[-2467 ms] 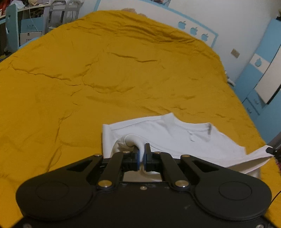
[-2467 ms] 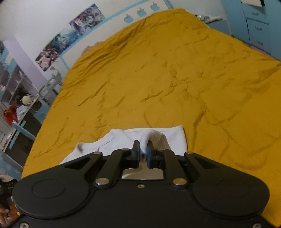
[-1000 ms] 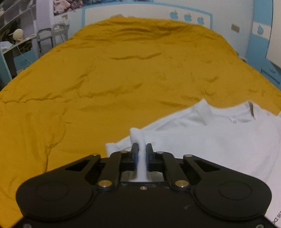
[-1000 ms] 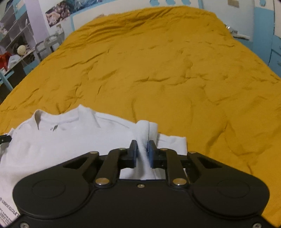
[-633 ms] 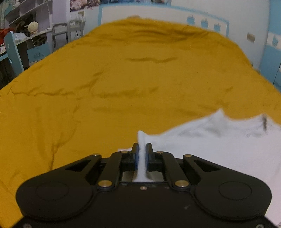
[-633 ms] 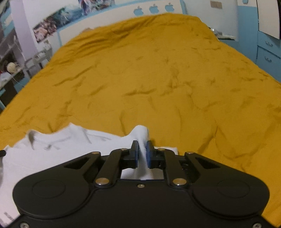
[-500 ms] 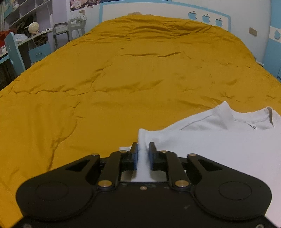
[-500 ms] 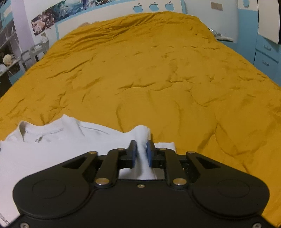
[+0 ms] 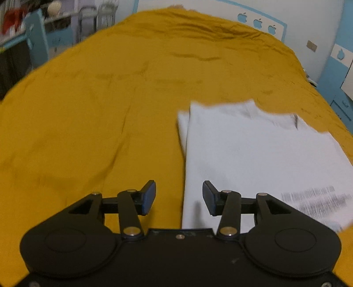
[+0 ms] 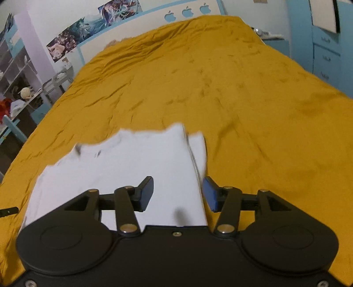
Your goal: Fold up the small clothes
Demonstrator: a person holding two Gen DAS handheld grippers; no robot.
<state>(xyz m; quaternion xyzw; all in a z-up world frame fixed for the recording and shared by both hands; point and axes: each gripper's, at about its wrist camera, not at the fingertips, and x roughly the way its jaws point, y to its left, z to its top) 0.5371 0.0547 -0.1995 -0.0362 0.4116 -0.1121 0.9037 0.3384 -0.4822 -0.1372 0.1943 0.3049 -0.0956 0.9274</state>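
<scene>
A small white T-shirt (image 9: 253, 150) lies flat on the mustard bedspread (image 9: 99, 106), collar at the far end, grey print near its lower right. Its left edge runs up between the jaws of my left gripper (image 9: 179, 197), which are opening and hold nothing. In the right wrist view the same T-shirt (image 10: 132, 163) lies with its right edge folded over. My right gripper (image 10: 178, 194) hovers above that edge, jaws opening, pads off the cloth. Both views are blurred by motion.
The bedspread (image 10: 242, 88) covers a wide bed around the shirt. A blue chair and desk (image 9: 35, 42) stand left of the bed, blue drawers (image 10: 326, 55) on the right. A white and blue headboard (image 9: 253, 15) closes the far end.
Both grippers have let go of the shirt's pinched folds and spread their jaws. They have drawn back and risen a little, and the shirt now lies flat.
</scene>
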